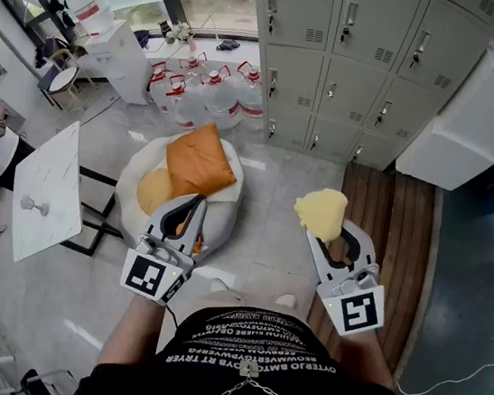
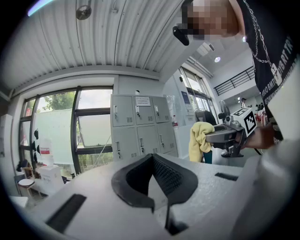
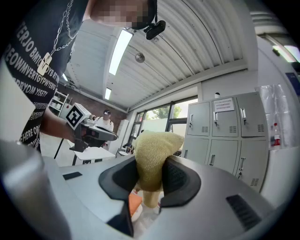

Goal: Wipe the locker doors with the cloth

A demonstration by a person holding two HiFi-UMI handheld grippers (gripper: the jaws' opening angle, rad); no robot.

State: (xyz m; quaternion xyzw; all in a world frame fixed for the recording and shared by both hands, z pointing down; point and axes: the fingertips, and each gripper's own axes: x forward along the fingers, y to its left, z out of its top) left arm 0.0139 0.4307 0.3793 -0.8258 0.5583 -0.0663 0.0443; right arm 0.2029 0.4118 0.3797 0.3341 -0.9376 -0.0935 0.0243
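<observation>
We hold the right gripper point(image 1: 329, 232) low and to the right, its jaws clamped on the yellow cloth point(image 1: 321, 212). The cloth bunches up in a lump above the jaw tips, and in the right gripper view a short end of it hangs below the pads. The left gripper point(image 1: 194, 202) sits level with it on the left, well apart from it, with its jaws together and nothing between them. In the left gripper view the black pads point(image 2: 169, 176) meet at a point.

The lockers point(image 1: 357, 62) stand at the far side, grey, three rows of doors, all shut. The cloth is in the air, well short of them, touching no door. A paper notice point(image 3: 223, 104) is stuck on one upper door.

Under the left gripper lies a white beanbag point(image 1: 225, 200) with an orange cushion point(image 1: 199, 162) on top. Beyond it, against the far wall, is a cluster of water jugs point(image 1: 209, 94). A white table point(image 1: 48, 187) stands to the left. A strip of wood floor point(image 1: 393, 231) runs in front of the lockers at the right, beside a white cabinet point(image 1: 476, 124).
</observation>
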